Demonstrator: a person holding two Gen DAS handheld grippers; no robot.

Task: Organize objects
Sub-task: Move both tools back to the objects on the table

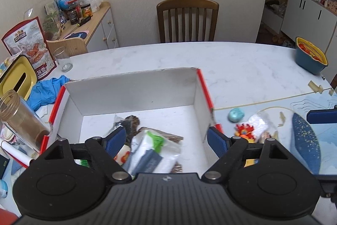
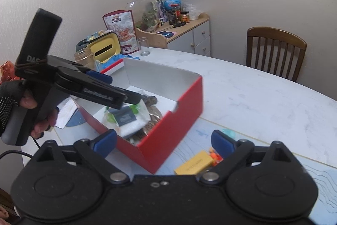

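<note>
The left gripper (image 1: pixel 166 138) and right gripper (image 2: pixel 164 140) both gape empty; the tissue pack (image 1: pixel 155 151) lies in the red box (image 2: pixel 179 119) beneath the left fingers.

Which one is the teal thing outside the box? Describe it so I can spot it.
Find the red-sided white cardboard box on the marble table. Just beyond its right wall lies a small rounded teal object, the only plain teal piece beside the red-and-yellow toy.

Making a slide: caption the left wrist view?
Open left gripper above a red cardboard box holding a white tissue pack.
</note>
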